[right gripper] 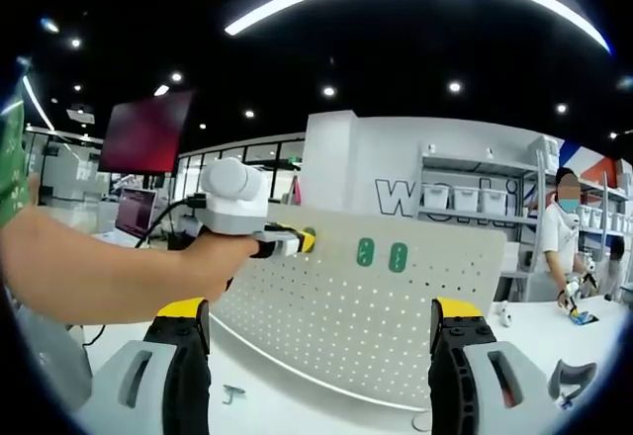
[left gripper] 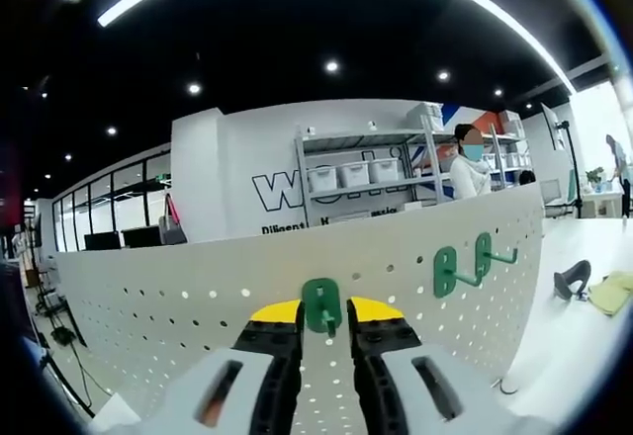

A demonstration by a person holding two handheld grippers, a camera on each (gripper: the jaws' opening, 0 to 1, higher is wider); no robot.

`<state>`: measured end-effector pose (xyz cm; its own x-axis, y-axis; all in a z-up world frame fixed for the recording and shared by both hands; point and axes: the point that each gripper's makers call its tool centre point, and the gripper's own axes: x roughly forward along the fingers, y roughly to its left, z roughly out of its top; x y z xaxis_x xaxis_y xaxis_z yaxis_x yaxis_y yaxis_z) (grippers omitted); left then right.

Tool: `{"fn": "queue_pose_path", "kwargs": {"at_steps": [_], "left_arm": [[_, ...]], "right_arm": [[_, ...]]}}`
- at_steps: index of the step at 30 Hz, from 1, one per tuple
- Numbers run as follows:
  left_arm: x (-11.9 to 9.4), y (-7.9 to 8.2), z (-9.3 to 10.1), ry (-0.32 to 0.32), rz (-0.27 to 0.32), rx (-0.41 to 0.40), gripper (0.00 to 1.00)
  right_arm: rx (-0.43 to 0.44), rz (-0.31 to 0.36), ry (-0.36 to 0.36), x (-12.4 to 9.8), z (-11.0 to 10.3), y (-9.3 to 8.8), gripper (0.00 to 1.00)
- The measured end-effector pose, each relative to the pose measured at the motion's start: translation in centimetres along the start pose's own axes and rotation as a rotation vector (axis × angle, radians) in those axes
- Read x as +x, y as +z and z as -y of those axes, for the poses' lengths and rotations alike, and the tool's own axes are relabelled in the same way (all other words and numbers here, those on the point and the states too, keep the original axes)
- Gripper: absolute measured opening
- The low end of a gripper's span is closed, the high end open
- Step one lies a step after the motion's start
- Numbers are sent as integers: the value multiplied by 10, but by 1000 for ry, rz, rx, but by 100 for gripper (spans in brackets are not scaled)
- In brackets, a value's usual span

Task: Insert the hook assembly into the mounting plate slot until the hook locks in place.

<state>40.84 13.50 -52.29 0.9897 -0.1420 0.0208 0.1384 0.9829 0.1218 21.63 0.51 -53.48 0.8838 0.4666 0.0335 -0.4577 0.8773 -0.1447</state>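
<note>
Left claw (left gripper: 324,328) gripped our green hook (left gripper: 321,304) low at centre, against the pegboard (left gripper: 198,277); two hooks (left gripper: 460,265) hung right. Right claw (right gripper: 321,341) gaped empty below. We judged insertion underway; pressing home came next.

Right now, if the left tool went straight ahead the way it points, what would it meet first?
The white pegboard. The left tool is shut on a green hook aimed at the board's upper part, so the hook would likely touch it first. The remaining gap is hard to judge; the right gripper view suggests it is already close.
</note>
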Motion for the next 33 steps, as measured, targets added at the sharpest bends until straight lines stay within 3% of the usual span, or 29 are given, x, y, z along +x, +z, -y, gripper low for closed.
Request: {"fn": "queue_pose_path", "kwargs": {"at_steps": [13,24,33], "left_arm": [[-12,5,5,-64,9,-25,32],[-25,11,10,-142,27,-96,55],[-35,3,11,-193,-8,-149,73]], "right_arm": [[-18,6,-3,-4,-6,9,94],[-33,15,-5,-9,-13,18,94],[-42,22,-6,-14,-19,24,94]]}}
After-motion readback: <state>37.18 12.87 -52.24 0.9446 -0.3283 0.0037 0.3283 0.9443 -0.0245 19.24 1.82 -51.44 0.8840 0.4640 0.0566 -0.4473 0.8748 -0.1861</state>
